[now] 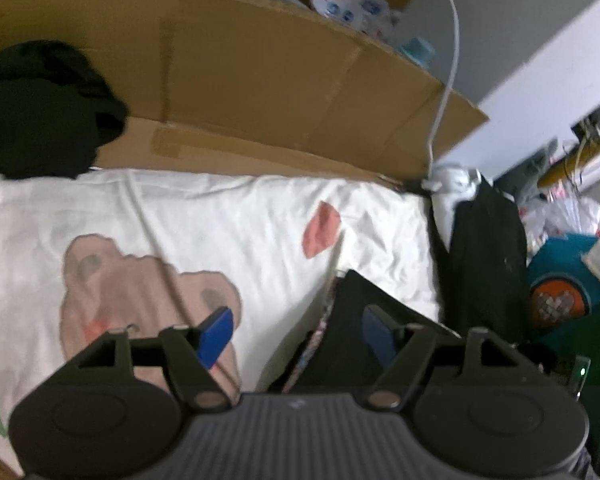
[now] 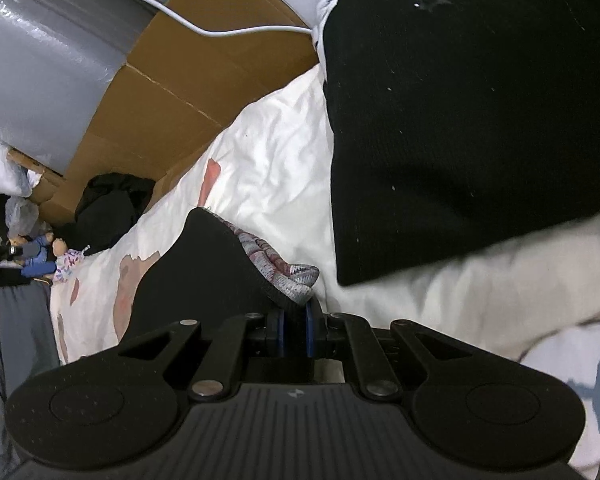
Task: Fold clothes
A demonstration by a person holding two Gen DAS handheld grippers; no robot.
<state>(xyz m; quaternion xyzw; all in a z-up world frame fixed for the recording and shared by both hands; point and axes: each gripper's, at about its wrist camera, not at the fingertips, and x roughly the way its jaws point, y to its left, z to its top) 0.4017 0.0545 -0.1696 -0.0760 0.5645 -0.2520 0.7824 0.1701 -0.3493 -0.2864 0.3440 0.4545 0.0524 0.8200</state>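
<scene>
The right gripper (image 2: 296, 322) is pinching the patterned hem of a black garment (image 2: 204, 276) lying on the white bedsheet (image 2: 268, 160), while the left gripper (image 1: 296, 334) is hanging spread and empty above the sheet, a cardboard sheet (image 1: 260, 80) lining the bed's far edge.
</scene>
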